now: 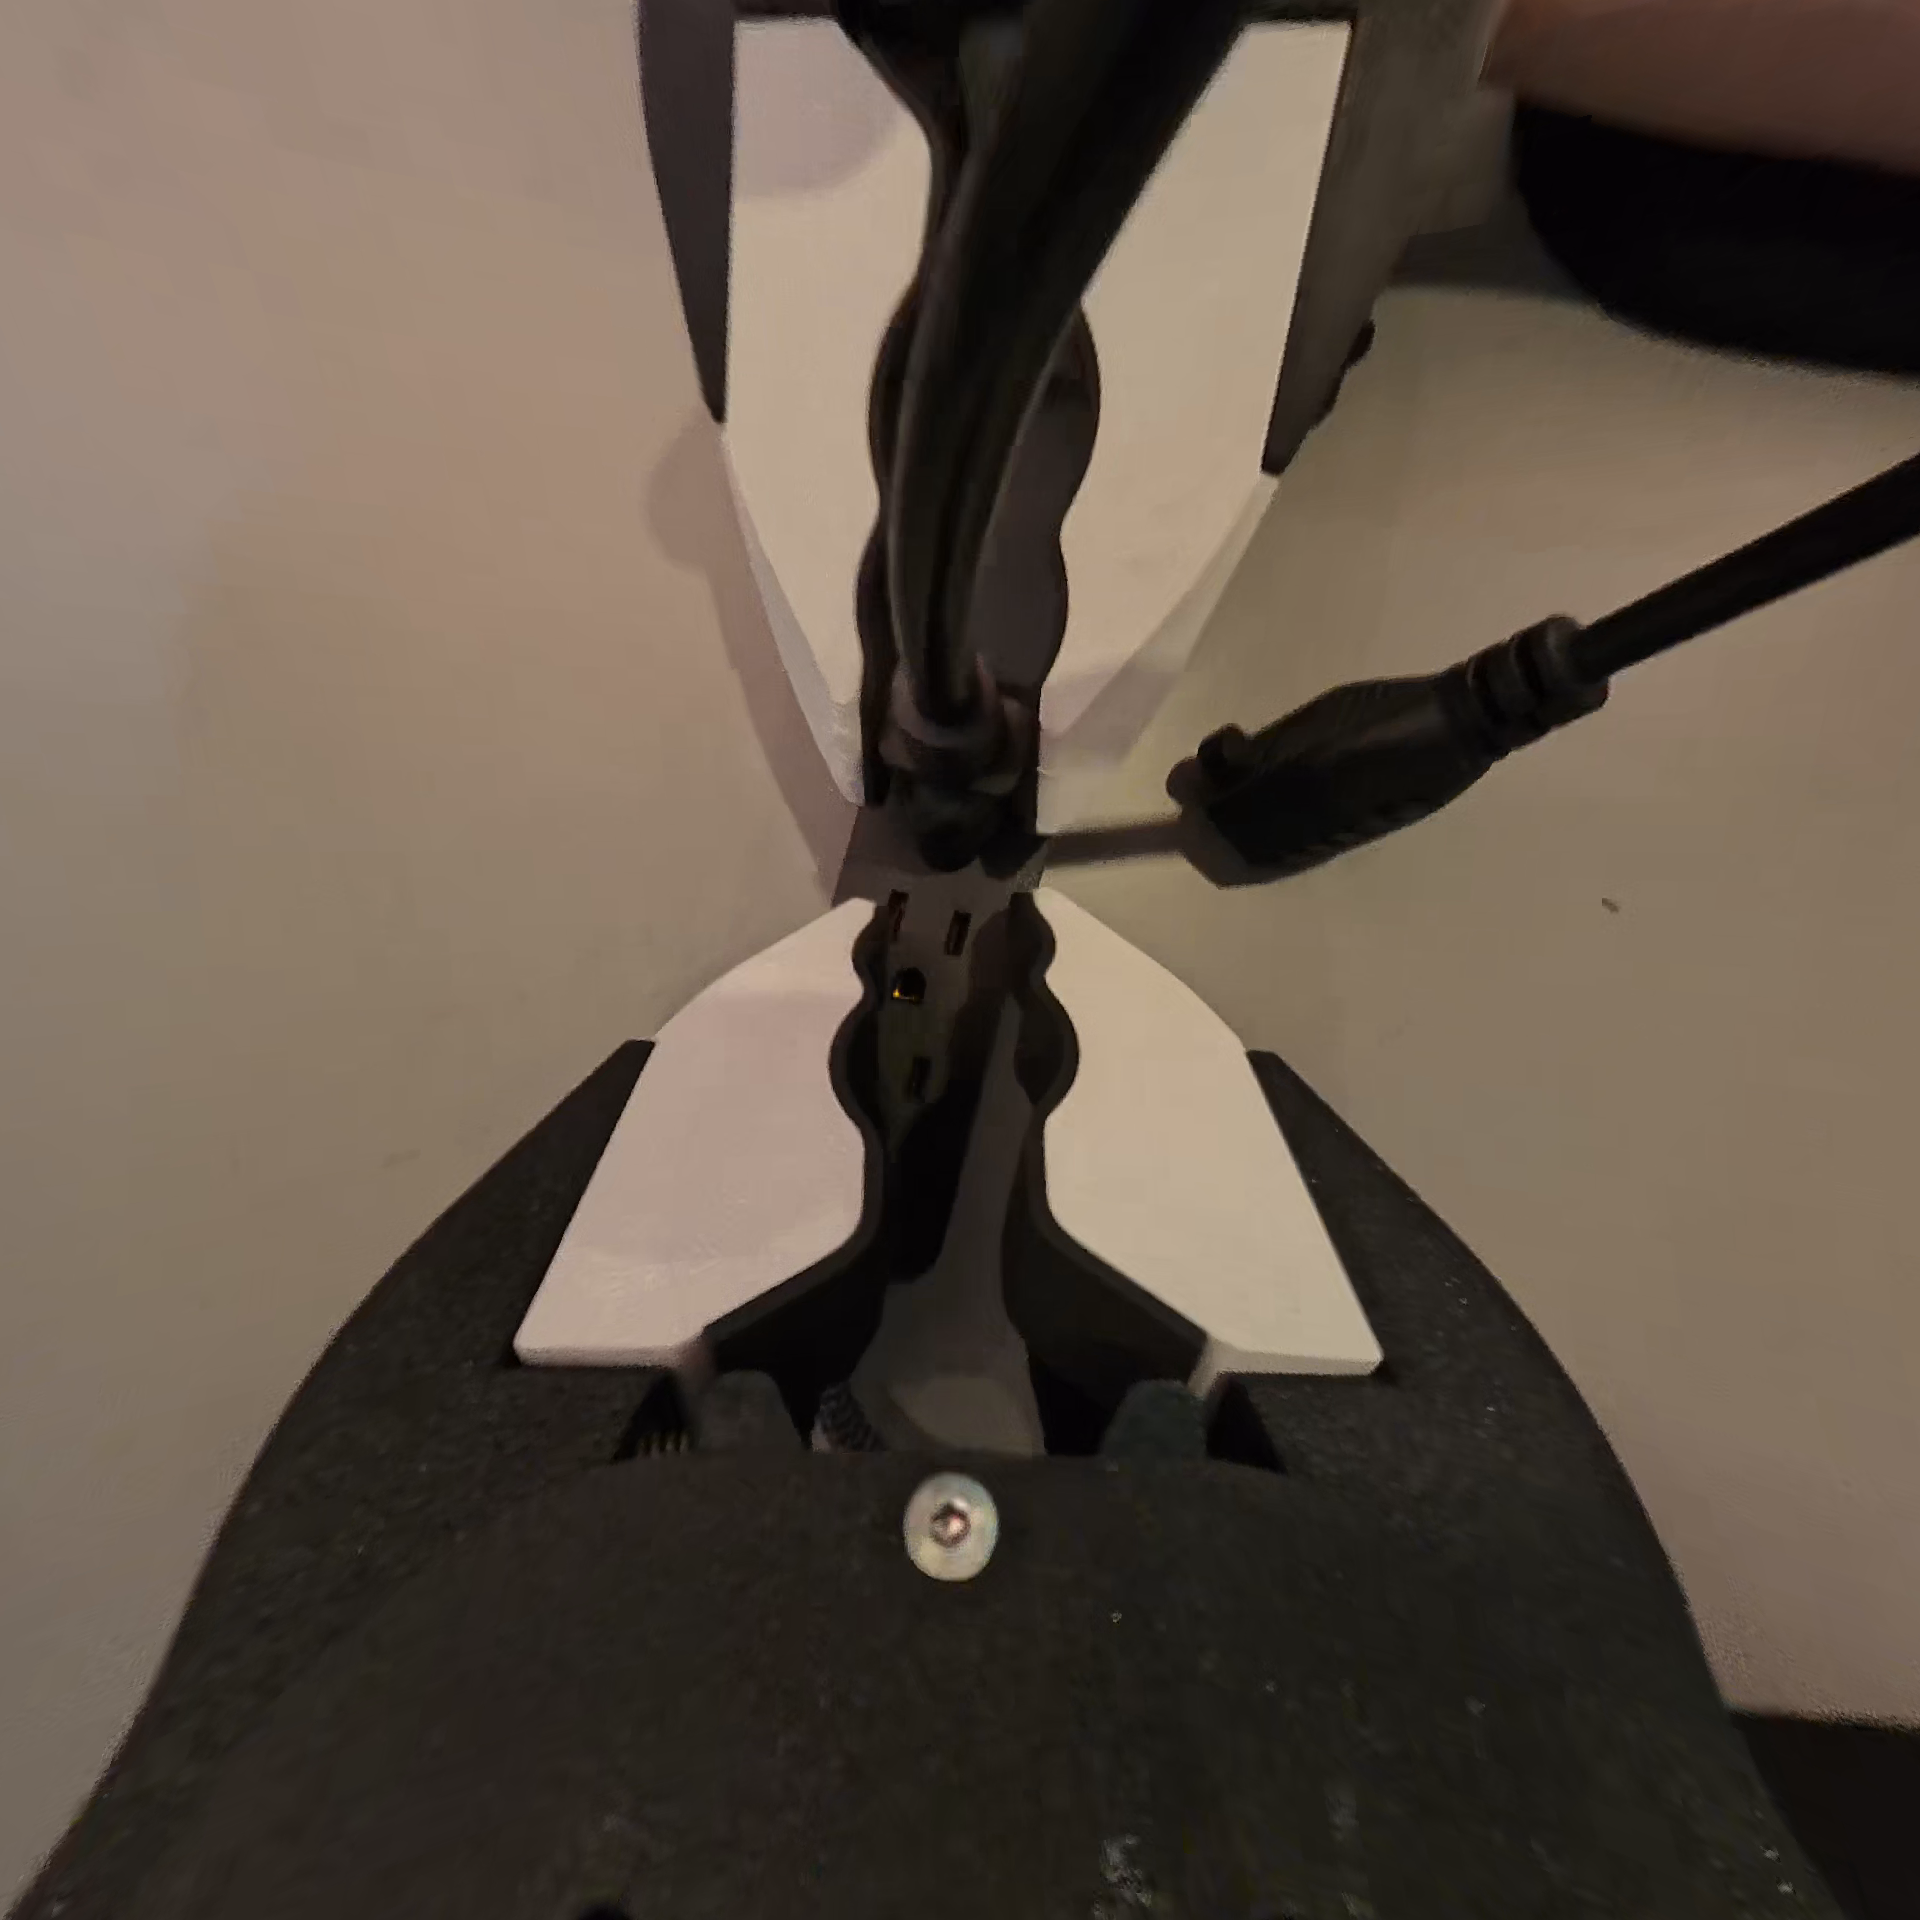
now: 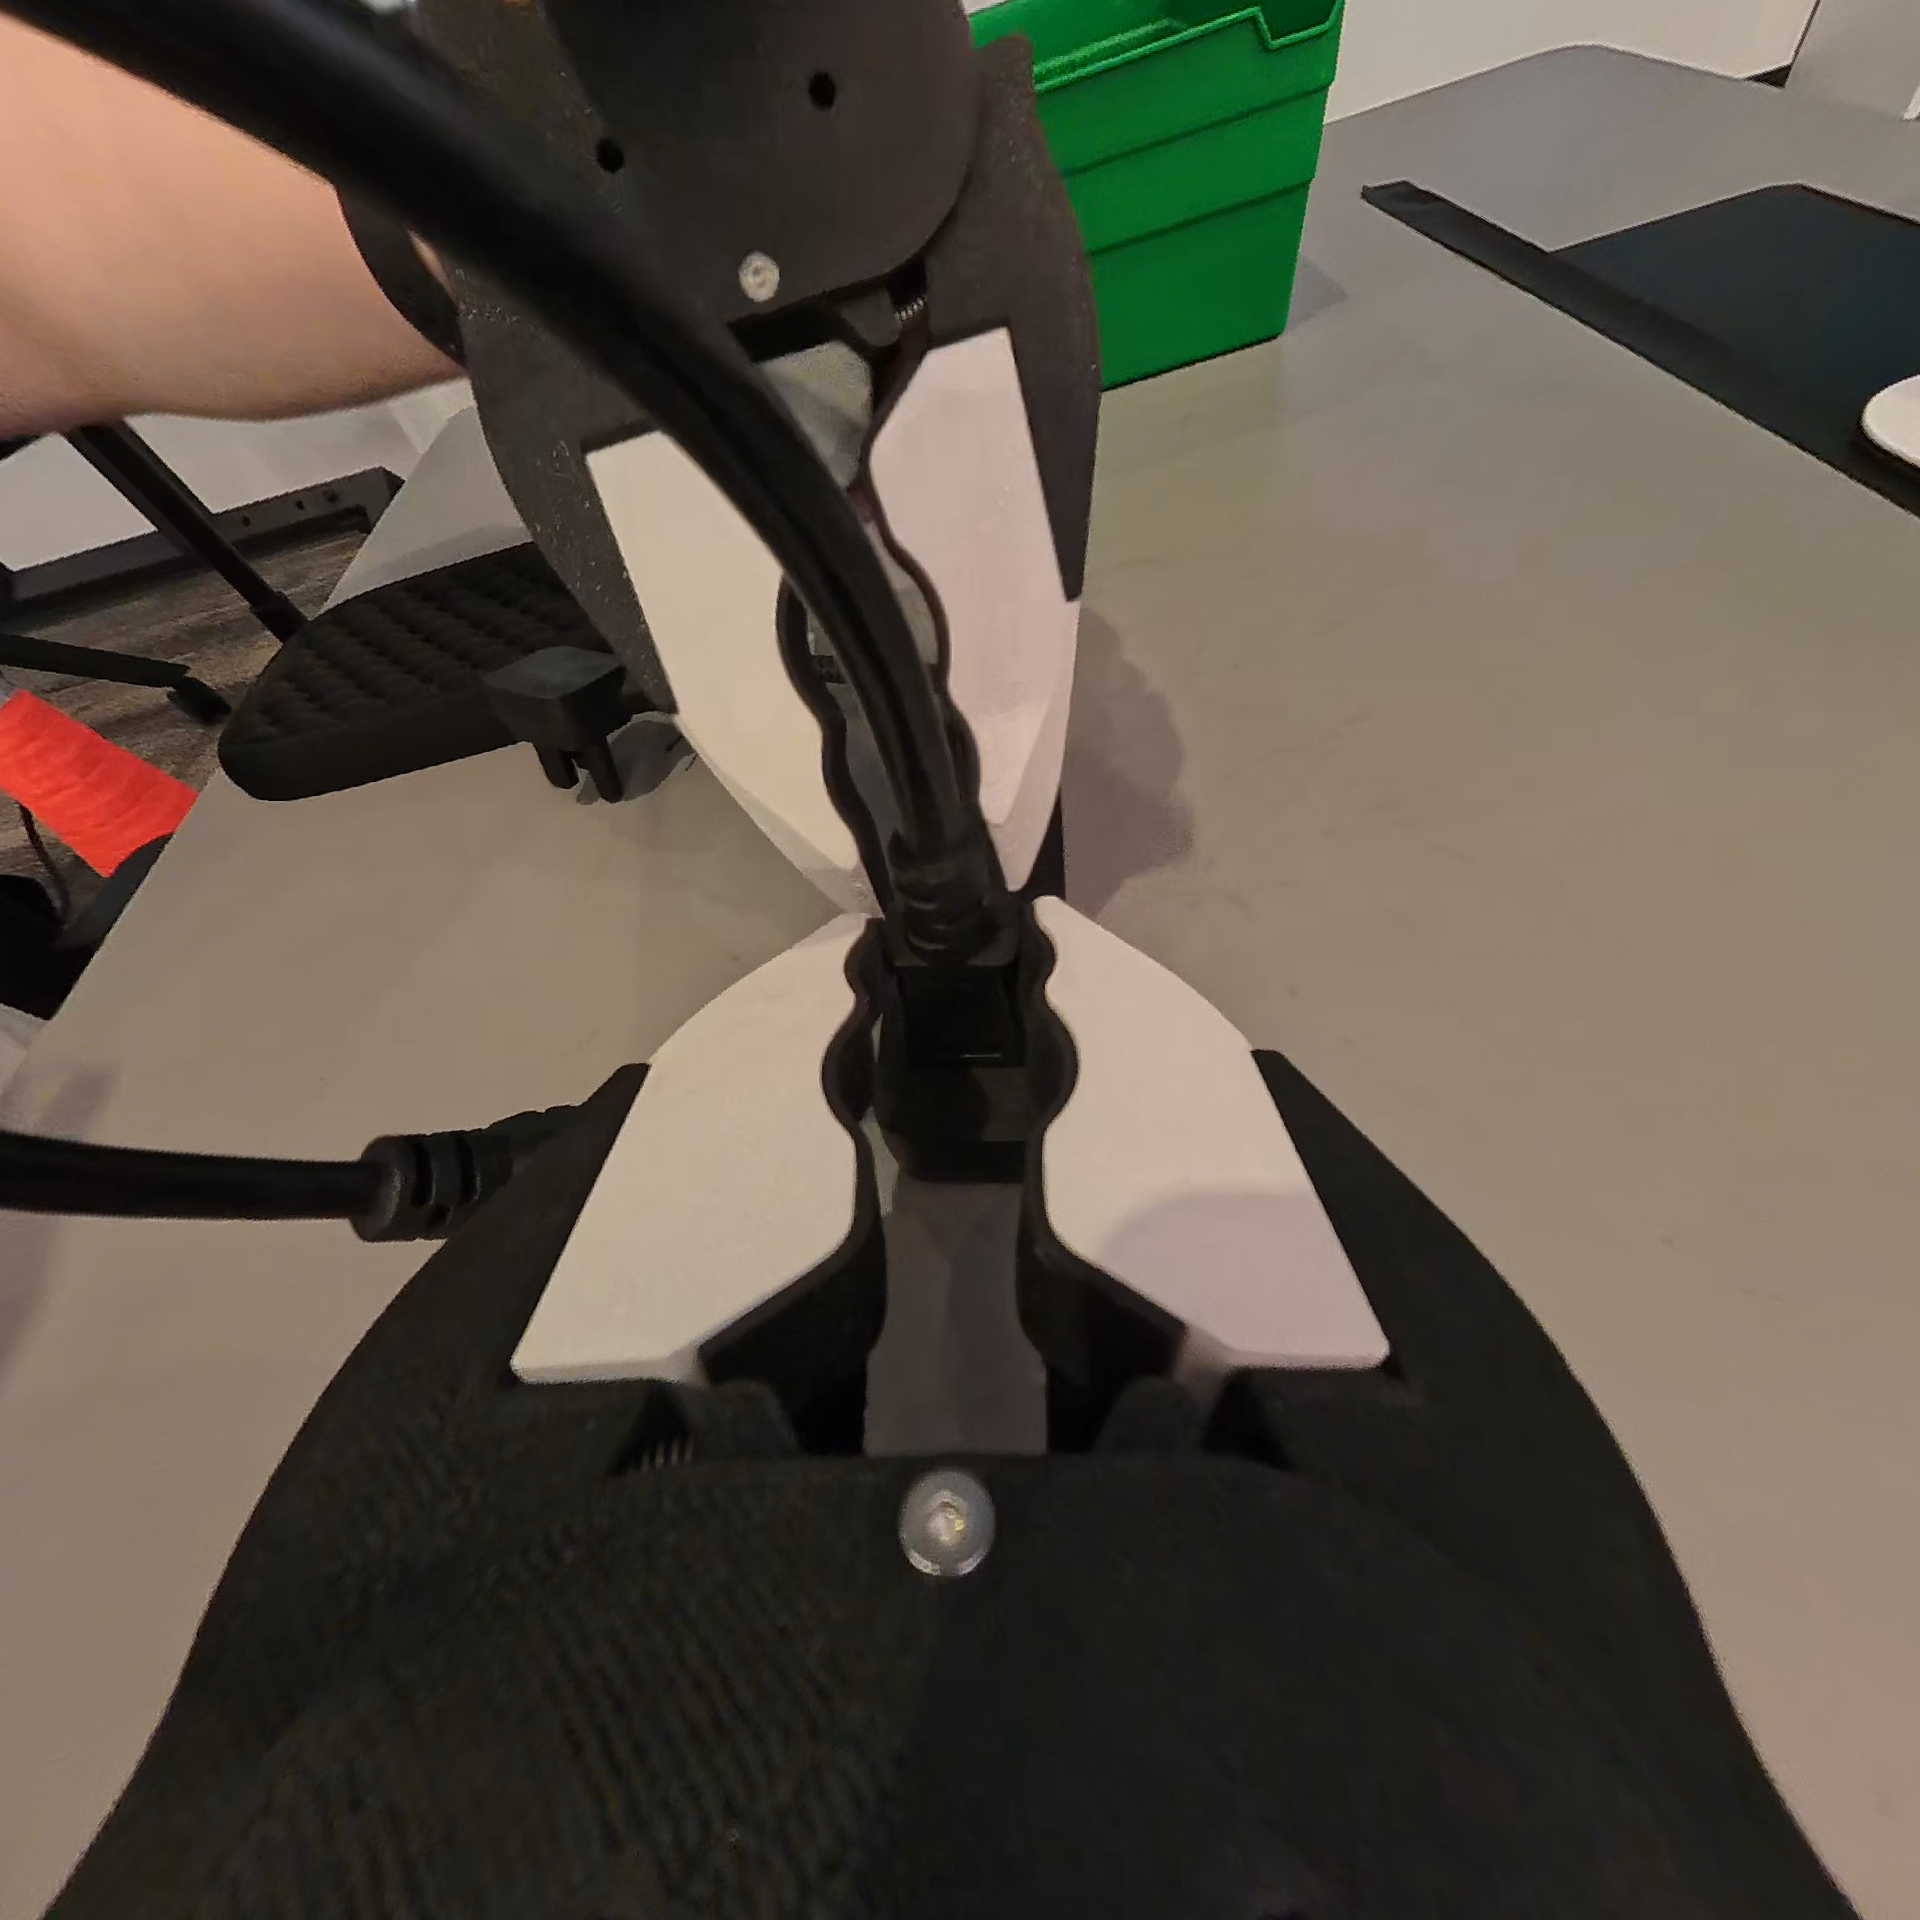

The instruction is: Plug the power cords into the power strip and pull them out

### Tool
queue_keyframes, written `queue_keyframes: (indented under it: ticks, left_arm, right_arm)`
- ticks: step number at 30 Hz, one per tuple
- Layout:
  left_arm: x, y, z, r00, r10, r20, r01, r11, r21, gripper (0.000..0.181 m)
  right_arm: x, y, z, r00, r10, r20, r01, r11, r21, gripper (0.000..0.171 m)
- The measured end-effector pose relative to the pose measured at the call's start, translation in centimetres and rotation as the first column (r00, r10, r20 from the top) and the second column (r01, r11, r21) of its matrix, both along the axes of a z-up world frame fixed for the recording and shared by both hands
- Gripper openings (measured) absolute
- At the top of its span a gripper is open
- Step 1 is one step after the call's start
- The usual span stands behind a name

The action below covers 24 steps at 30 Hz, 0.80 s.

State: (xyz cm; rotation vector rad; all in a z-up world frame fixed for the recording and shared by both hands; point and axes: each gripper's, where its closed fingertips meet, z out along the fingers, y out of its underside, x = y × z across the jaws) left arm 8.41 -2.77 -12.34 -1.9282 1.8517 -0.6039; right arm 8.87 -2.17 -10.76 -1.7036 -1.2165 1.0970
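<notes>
In the left wrist view, the left claw (image 1: pixel 940 935) at the lower centre of the frame is clenched on the grey power strip (image 1: pixel 925 997), whose slotted outlets show between its white fingers. Opposite it, from the top centre, the right claw (image 1: pixel 951 790) grips a black plug (image 1: pixel 951 821) seated at the strip's far end, its cord running up out of frame. A second black plug (image 1: pixel 1340 769) lies loose on the pale worktop (image 1: pixel 364 727) at centre right. In the right wrist view, the right claw (image 2: pixel 951 997) at centre is clenched on the black plug (image 2: pixel 951 1049), the power strip (image 2: pixel 951 1309) showing beneath it; the left claw (image 2: pixel 935 862) faces it from above. The loose plug (image 2: pixel 436 1184) lies at left, and a green bin (image 2: pixel 1184 208) stands at upper right.
</notes>
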Motion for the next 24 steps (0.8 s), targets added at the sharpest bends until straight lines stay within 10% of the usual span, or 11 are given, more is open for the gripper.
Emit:
queue_keyframes:
  ticks: [14, 24]
  left_arm:
    - [2.5, -0.1, 1.2, 0.955, -0.003, 0.296, 0.002, 1.000, 0.002, 0.047]
    - [4.2, -0.7, -0.2, 0.938, -0.134, 0.319, 0.143, 0.990, -0.006, 0.026]
  right_arm:
    - [2.6, -0.3, -2.0, 0.985, 0.003, 0.171, -0.007, 1.000, 0.024, 0.041]
    - [2.7, -0.5, -2.3, 0.981, 0.007, 0.196, -0.016, 0.999, 0.043, 0.002]
